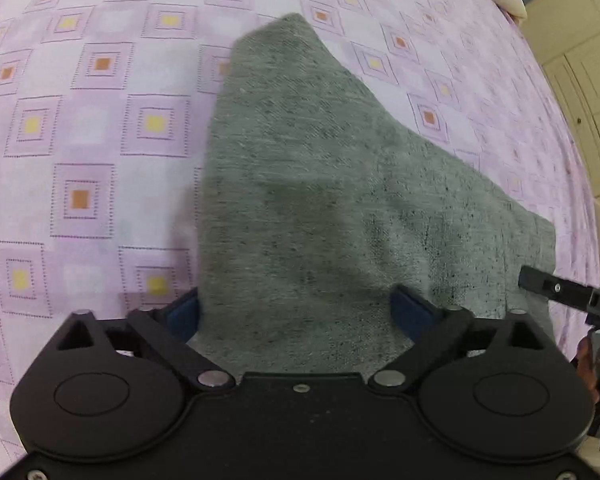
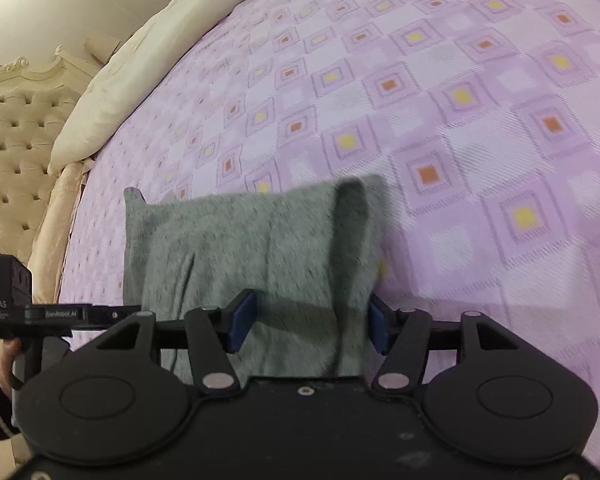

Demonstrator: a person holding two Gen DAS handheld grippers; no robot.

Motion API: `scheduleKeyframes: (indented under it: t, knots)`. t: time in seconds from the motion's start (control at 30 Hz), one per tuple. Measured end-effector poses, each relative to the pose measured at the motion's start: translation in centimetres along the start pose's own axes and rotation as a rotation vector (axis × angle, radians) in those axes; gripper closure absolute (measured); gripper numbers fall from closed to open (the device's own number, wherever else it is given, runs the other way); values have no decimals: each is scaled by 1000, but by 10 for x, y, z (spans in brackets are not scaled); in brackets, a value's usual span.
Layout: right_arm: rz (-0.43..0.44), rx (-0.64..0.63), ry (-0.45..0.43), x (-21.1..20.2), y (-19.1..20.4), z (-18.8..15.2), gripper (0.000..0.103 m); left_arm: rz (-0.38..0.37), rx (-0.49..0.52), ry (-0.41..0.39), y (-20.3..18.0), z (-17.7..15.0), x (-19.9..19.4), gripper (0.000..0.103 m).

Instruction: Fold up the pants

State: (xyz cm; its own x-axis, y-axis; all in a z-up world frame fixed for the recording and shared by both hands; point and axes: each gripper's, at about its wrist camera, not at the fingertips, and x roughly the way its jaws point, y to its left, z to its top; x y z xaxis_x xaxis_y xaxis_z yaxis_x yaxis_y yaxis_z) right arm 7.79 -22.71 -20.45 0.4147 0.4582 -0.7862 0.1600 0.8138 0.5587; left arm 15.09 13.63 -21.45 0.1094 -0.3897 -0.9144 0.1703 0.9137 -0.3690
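The grey knit pants (image 1: 320, 184) lie folded on the pink patterned bedspread (image 1: 80, 140). In the left wrist view they stretch away from my left gripper (image 1: 300, 312), whose blue-padded jaws stand wide open on either side of the near edge. In the right wrist view the pants (image 2: 240, 248) form a compact rectangle with a raised fold at the right. My right gripper (image 2: 306, 320) is open, its pads either side of the near edge. Neither gripper grips the cloth.
A cream pillow (image 2: 140, 60) and a tufted headboard (image 2: 16, 152) stand at the bed's head. Cream cupboard doors (image 1: 580, 80) are to the right. The other gripper's body shows at the frame edge (image 1: 560, 292) and in the right wrist view (image 2: 16, 300).
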Motion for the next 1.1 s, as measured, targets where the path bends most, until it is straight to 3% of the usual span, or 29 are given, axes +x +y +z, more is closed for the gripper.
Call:
scheduleKeyframes:
  t: [0.07,0.1,0.13,0.2,0.27,0.33,0.47,0.67,0.93,1.1]
  knots:
    - [-11,-5,13,-1,3,0,38,27,15,-11,-7,0,4,6]
    - [-19,-28,22,-2,4,0,43,35,25,-20,-10,-2,3,6]
    - [-24,-42,26,-4,7,-1,47,40,33,-28,-12,-4,2,12]
    - [-41,-55,9,-13,14,-1,69,17,45,-50,-17,-6,-1,38]
    - [-63,-104,-11,-25,28,-2,73,-17,27,-58,-18,-6,-8,68]
    - [-101,-198,-30,-35,49,-5,75,22,48,-86,-24,-10,-18,76]
    - [-143,-283,-55,-51,83,-6,76,55,70,-155,-37,-17,-45,78]
    - [-142,-322,-92,-58,119,15,76,64,31,-253,-13,-1,-98,78]
    - [-83,-380,-111,18,221,88,76,170,28,-310,67,79,-166,78]
    - [-66,-346,-119,81,273,135,75,197,7,-318,122,132,-177,77]
